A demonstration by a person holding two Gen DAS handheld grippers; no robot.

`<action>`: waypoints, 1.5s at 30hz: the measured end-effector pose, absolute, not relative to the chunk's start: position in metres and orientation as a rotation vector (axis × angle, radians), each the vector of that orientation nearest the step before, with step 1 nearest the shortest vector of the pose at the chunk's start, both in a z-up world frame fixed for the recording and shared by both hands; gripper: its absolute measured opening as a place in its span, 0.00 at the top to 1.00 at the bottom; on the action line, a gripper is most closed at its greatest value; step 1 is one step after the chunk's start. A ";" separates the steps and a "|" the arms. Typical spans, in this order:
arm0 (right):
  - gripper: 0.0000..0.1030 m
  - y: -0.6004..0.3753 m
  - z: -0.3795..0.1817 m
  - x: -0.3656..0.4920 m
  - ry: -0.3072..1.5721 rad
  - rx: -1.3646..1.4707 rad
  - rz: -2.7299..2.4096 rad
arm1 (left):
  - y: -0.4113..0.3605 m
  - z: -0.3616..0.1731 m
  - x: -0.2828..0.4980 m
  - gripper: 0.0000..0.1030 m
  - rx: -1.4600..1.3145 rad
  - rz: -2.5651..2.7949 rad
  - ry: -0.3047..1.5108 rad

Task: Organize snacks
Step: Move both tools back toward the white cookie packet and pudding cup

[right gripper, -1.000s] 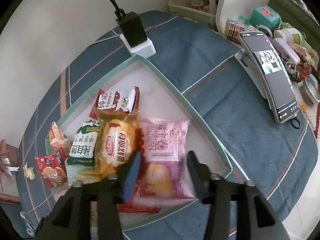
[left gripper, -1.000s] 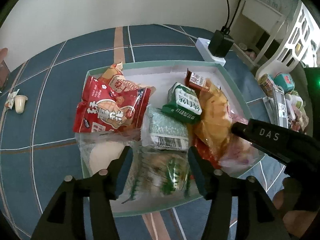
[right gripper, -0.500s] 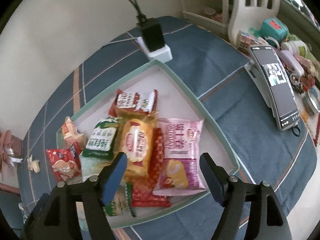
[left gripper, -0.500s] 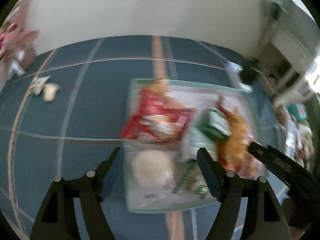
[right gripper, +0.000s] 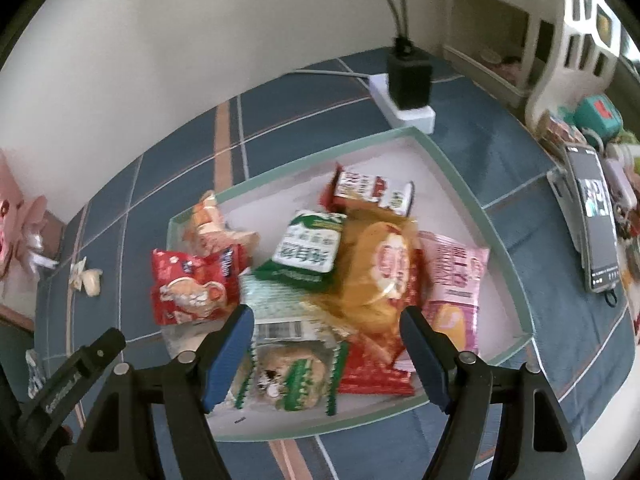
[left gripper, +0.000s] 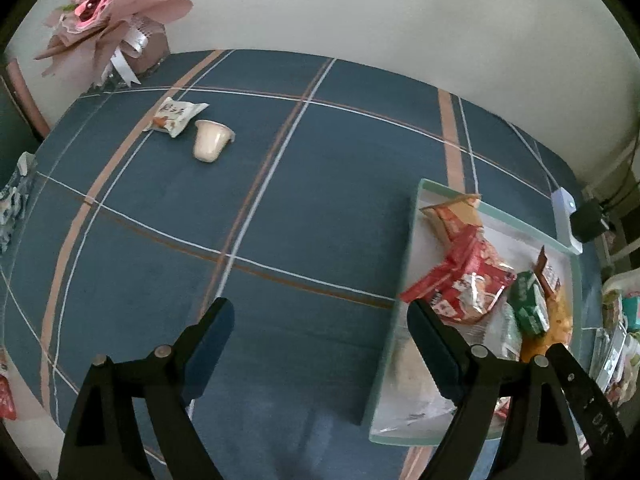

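Tilting steeply down, the left gripper (left gripper: 320,344) is opening over bare blue tablecloth (left gripper: 280,220); the right gripper (right gripper: 326,354) hangs spread, empty, above snack packets (right gripper: 320,264) in the tray (right gripper: 508,264).

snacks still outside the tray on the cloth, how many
2 in clear view: a small packet and a pale cup touching it, both lying on the cloth far from the tray, near the bouquet. Others may sit at the blurred edges.
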State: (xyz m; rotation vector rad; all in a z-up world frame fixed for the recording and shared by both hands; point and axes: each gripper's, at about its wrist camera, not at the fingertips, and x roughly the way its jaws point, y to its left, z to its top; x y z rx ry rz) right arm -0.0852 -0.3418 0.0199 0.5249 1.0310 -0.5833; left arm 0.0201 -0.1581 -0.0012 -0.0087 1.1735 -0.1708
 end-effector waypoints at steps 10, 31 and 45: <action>0.00 -0.329 0.017 -0.077 1.032 0.449 -0.568 | -0.142 -0.006 0.029 0.01 -0.012 -0.120 1.187; 0.00 -0.272 0.008 -0.045 1.057 0.330 -0.444 | -0.062 0.010 0.067 0.01 0.091 -0.034 1.110; 0.00 -0.230 0.000 -0.006 1.098 0.242 -0.408 | -0.007 0.007 0.104 0.01 0.022 -0.025 1.130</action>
